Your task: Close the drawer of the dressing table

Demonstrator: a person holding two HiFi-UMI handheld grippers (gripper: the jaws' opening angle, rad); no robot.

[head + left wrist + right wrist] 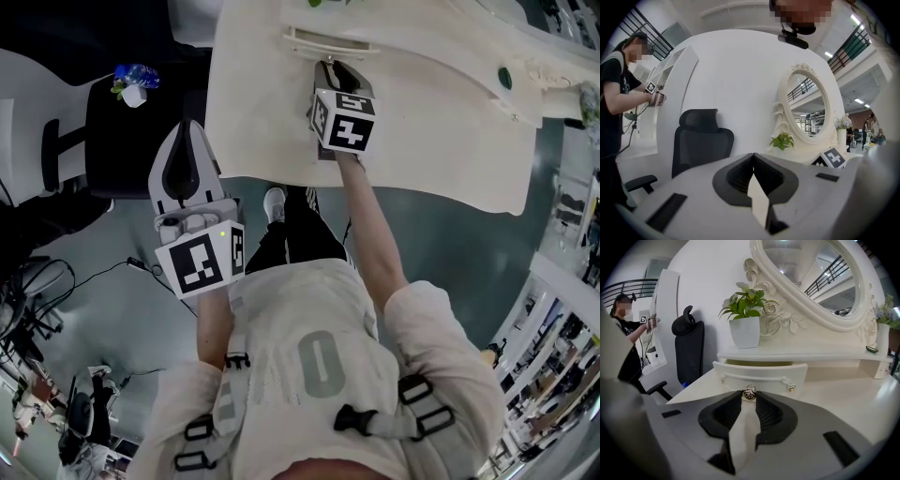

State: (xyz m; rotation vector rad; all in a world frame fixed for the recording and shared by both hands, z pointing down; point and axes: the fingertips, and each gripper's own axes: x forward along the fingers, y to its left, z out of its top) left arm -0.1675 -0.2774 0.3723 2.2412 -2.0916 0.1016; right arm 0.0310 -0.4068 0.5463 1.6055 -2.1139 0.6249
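The white dressing table (441, 122) has a small drawer (759, 373) pulled out under its shelf; a strip of its pale inside shows behind the curved front. My right gripper (749, 398) is just before that drawer front, low over the tabletop, shut on a small metal ring (749, 392) pinched at its tips. In the head view the right gripper (330, 66) reaches to the drawer (333, 42). My left gripper (187, 128) hangs off the table's left edge, over the floor. Its jaws are shut with nothing between them (753, 157).
A potted plant (745, 331) and an oval mirror (811, 282) stand on the shelf above the drawer. A black office chair (122, 141) is left of the table, with a small pot of blue flowers (134, 84) by it. Another person (618, 98) stands at a far wall.
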